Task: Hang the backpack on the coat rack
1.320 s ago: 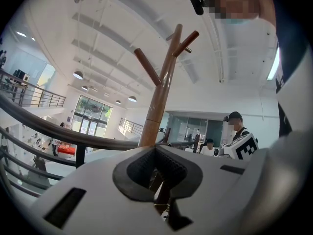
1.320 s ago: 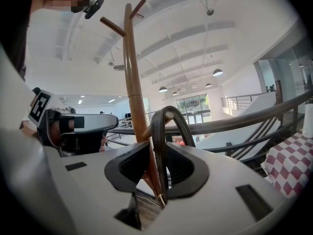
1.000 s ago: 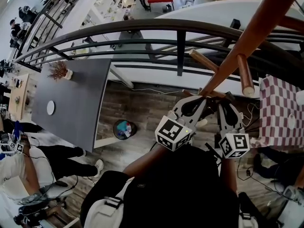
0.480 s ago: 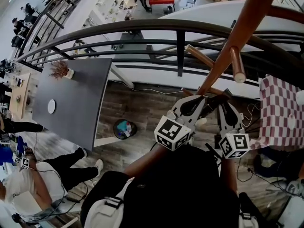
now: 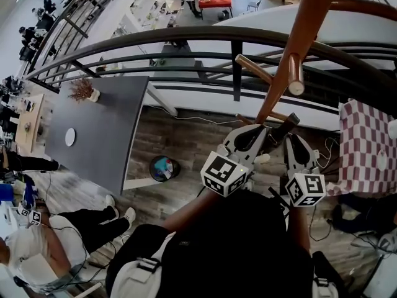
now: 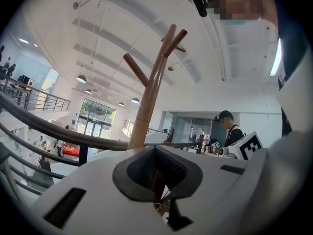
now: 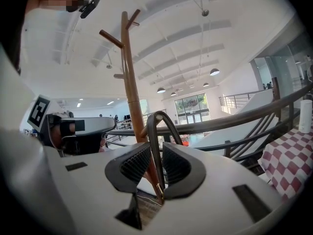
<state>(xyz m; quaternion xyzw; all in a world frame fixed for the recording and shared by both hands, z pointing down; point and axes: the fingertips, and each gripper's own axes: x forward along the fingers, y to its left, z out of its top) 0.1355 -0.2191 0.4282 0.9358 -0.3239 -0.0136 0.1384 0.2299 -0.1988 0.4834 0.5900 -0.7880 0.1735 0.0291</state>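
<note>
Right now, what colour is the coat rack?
Reddish-brown wood; the coat rack shows best in the right gripper view.

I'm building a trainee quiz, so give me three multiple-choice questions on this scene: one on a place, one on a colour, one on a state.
1. The checked cloth lies: A at the person's right; B on the grey table; C over the railing.
2. The coat rack is: A white; B brown; C blue.
3. The right tool is: A open; B shut on the backpack strap; C out of view.
Answers: 1 A, head view shows it at right; 2 B, its wood is brown; 3 B, it grips the strap.
</note>
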